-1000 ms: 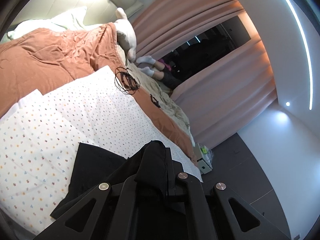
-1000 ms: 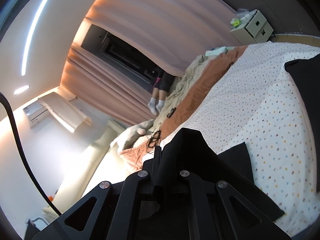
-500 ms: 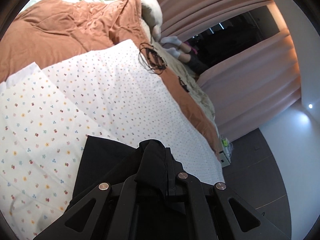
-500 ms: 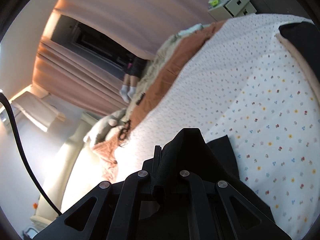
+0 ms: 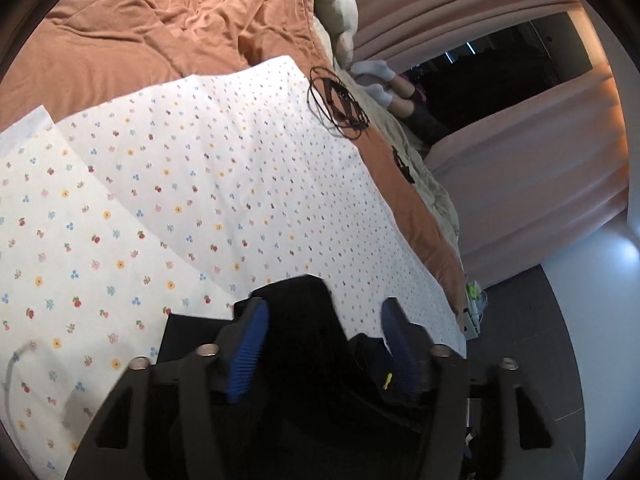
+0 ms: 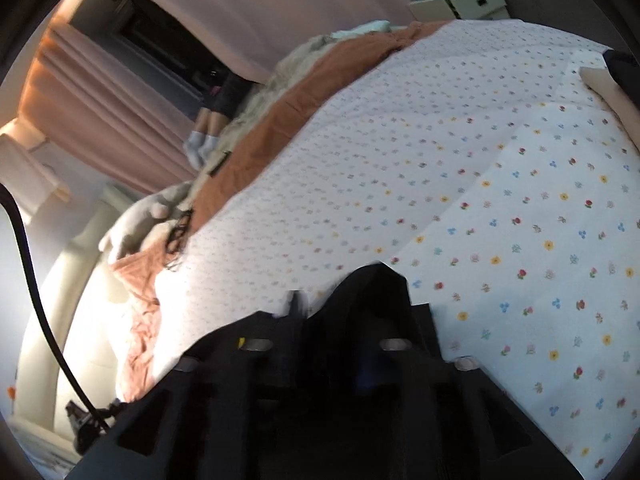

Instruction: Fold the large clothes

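Down on the floral sheet (image 5: 168, 184) now, black garment (image 5: 304, 320) laid flat; left gripper (image 5: 322, 320) just sprung apart, blue pads (image 5: 250, 340) clear of cloth; right gripper (image 6: 352, 320) likewise parted; fold released, probably done.

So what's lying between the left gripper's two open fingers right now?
In the left wrist view, a fold of the black garment lies between the left gripper's blue pads, which have just opened off it.

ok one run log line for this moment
left claw: just opened | right claw: just opened | black garment: between jaws, on floral sheet
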Tool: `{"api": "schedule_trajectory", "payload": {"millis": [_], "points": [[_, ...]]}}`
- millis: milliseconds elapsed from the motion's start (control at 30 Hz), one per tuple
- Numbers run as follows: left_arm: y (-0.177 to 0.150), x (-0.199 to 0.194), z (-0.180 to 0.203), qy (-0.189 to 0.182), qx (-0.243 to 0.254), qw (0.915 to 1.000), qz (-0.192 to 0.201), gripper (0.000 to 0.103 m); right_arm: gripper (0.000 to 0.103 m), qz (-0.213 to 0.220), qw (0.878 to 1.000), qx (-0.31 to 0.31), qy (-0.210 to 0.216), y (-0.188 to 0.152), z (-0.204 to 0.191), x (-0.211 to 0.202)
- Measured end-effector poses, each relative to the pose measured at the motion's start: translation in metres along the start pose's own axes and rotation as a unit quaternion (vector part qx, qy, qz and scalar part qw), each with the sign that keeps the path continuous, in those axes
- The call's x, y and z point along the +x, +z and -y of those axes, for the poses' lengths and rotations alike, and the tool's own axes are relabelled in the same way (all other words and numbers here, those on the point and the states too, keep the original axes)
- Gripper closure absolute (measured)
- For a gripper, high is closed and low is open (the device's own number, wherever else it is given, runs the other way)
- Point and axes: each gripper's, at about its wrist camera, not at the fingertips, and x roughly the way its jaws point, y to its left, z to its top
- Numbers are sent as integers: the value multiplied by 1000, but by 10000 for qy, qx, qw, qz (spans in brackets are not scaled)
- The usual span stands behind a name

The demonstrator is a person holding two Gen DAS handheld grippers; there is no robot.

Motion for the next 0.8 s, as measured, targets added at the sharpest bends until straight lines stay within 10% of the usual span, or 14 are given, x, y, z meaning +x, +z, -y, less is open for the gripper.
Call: {"api": "schedule_trajectory", "payload": {"millis": [33,633,800], "points": [[1,-6,1,50,54,9999,153,24,26,116,9999,100,-31,0,3,-2],[-65,-19,-51,1056,506,9914,-579,28,30,-326,9934,-422,-1012,-44,37,-23],[-81,-6,-58,1375,784,9829,-943,60,55,-596,9911,-618,-1022,-65,44,-18]]}}
